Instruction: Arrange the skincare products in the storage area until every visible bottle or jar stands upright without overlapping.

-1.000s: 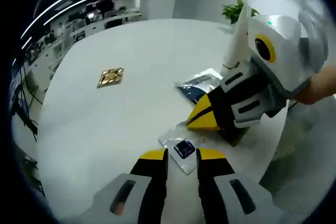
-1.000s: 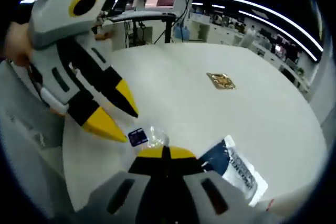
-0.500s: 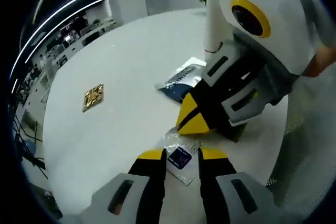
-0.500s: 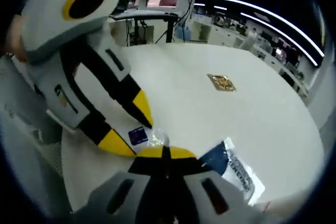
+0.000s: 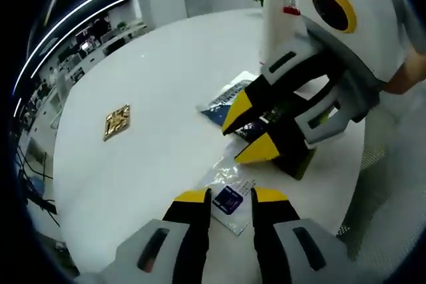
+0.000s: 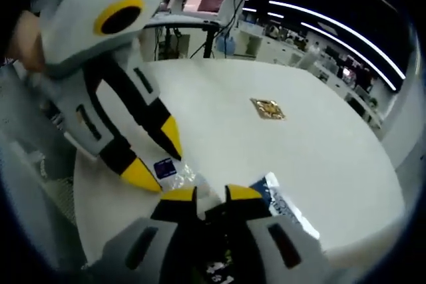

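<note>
1. In the left gripper view, the left tool [image 5: 229, 196] sits low over the white table [image 5: 166, 84], jaws apart, with a clear sachet [image 5: 229, 194] bearing a blue label lying flat on the table between the tips.
2. Just past it, the right tool [image 5: 249, 130] comes in from the right, jaws apart, tips above the sachet and in front of a dark box [image 5: 293, 157].
3. Behind those tips a blue-and-white packet [image 5: 223, 101] lies flat; a white tube [image 5: 274, 14] stands upright further back.
4. A gold packet [image 5: 116, 121] lies well apart to the left.
5. In the right gripper view, the right tool [image 6: 203, 194] has its jaws parted, a dark object between them near the base.
6. The sachet [image 6: 170, 169] lies just ahead, the left tool [image 6: 156, 161] straddling it with open jaws.
7. The blue-and-white packet [image 6: 283, 207] lies right of the right tool; the gold packet [image 6: 267, 108] is far off on the table [image 6: 313, 138].
</note>
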`<control>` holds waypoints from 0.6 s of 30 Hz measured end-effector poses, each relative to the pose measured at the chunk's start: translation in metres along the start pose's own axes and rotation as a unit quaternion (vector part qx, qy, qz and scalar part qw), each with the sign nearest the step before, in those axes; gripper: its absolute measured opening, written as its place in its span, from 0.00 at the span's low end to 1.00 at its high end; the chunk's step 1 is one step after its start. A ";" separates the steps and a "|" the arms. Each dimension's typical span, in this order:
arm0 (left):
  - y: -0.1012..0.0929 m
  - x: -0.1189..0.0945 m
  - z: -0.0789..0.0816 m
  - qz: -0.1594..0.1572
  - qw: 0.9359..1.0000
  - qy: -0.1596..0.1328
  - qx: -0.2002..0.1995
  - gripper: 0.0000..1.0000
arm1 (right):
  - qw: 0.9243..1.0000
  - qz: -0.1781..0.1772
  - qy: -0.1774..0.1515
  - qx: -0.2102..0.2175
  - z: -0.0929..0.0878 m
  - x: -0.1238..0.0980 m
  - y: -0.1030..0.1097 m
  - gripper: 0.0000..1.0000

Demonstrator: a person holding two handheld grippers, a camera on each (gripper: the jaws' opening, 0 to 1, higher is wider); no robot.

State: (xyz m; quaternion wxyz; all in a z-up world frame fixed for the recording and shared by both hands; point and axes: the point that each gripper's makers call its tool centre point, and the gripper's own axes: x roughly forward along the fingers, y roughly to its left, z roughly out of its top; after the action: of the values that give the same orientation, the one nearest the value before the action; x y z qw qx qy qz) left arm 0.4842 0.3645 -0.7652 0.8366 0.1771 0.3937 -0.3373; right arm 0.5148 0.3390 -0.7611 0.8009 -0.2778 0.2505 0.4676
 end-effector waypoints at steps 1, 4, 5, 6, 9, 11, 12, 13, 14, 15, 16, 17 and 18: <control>0.000 0.000 0.000 0.000 1.000 0.001 0.000 0.21 | 1.000 -0.001 0.000 0.001 0.000 -0.001 -0.001 0.17; 0.002 -0.001 0.001 0.005 1.000 0.002 0.002 0.24 | 1.000 -0.005 -0.001 0.005 -0.001 -0.007 -0.003 0.17; 0.002 -0.002 0.001 0.005 1.000 0.002 0.002 0.24 | 1.000 -0.006 0.000 0.005 -0.001 -0.009 -0.003 0.17; 0.003 -0.002 0.002 0.006 1.000 0.001 0.002 0.25 | 1.000 -0.006 0.001 0.007 -0.002 -0.010 -0.004 0.17; 0.004 -0.004 0.002 0.009 1.000 0.002 0.001 0.25 | 1.000 -0.009 0.001 0.012 -0.004 -0.016 -0.006 0.18; 0.005 -0.006 0.003 0.011 1.000 0.002 0.001 0.25 | 1.000 -0.010 0.001 0.014 -0.005 -0.020 -0.007 0.19; 0.005 -0.007 0.004 0.012 1.000 0.000 -0.002 0.25 | 1.000 -0.011 0.001 0.016 -0.006 -0.023 -0.007 0.20; 0.005 -0.008 0.005 0.013 1.000 -0.001 -0.004 0.25 | 1.000 -0.011 -0.001 0.019 -0.006 -0.025 -0.008 0.21; 0.004 -0.010 0.005 0.014 1.000 -0.001 -0.004 0.26 | 1.000 -0.012 -0.005 0.025 -0.006 -0.028 -0.008 0.23; 0.004 -0.010 0.005 0.014 1.000 -0.001 -0.004 0.26 | 0.999 -0.012 -0.008 0.028 -0.005 -0.030 -0.008 0.25; 0.003 -0.012 0.006 0.014 1.000 -0.002 -0.004 0.27 | 0.999 -0.012 -0.010 0.031 -0.005 -0.033 -0.008 0.27; 0.003 -0.013 0.007 0.015 1.000 -0.002 -0.004 0.28 | 0.999 -0.012 -0.012 0.033 -0.005 -0.036 -0.007 0.28; 0.002 -0.015 0.008 0.015 1.000 -0.003 -0.005 0.28 | 0.999 -0.013 -0.013 0.035 -0.005 -0.038 -0.007 0.30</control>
State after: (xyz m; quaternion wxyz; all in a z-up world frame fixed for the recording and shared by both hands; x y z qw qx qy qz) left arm 0.4826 0.3677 -0.7488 0.8437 0.1778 0.3899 -0.3233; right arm 0.5036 0.3091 -0.7382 0.8190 -0.2470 0.2526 0.4521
